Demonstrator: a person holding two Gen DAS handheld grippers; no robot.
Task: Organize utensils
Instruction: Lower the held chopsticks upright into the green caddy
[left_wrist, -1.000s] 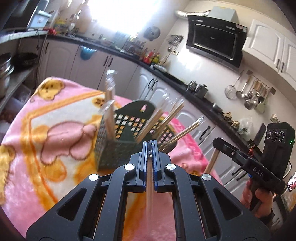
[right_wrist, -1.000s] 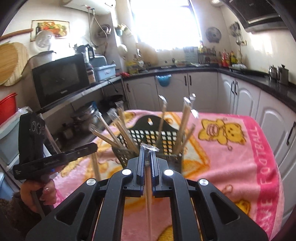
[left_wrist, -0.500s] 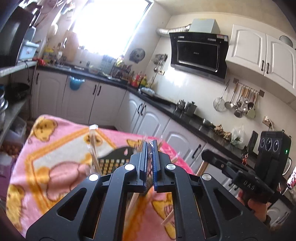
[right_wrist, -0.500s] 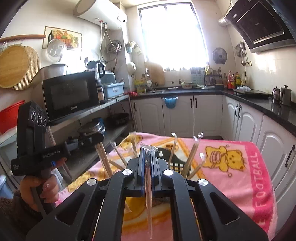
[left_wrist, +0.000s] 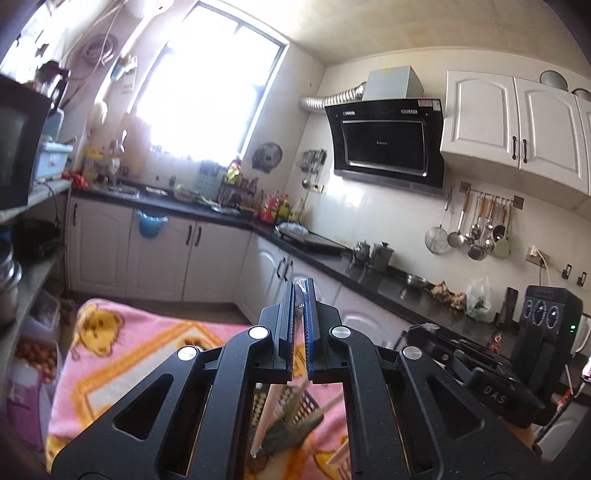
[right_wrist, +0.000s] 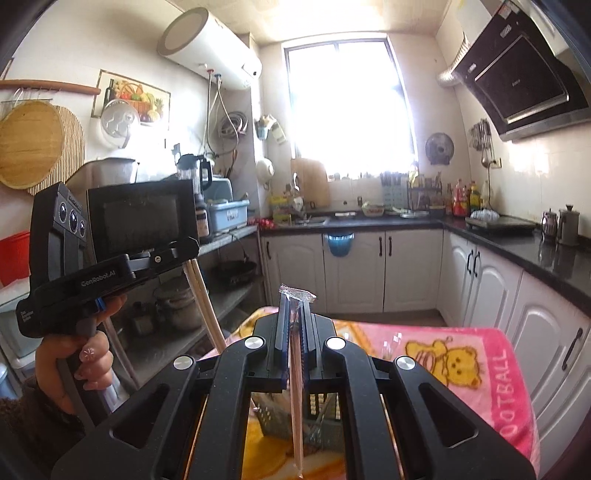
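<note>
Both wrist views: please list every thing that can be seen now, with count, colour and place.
wrapped chopsticks: two pairs, pale wood in clear wrap, one clamped in each gripper
utensil basket: one, dark green, on the blanket below the grippers, holding more chopsticks
blanket: one, pink with yellow bears, covering the table
range hood: one, black, on the wall
hanging ladles: several, metal, on a wall rail
microwave: one, black, on the shelf
water heater: one, white, high on the wall
left gripper: black, shut on chopsticks
right gripper: black, shut on chopsticks
hand: one, holding the left gripper's handle
</note>
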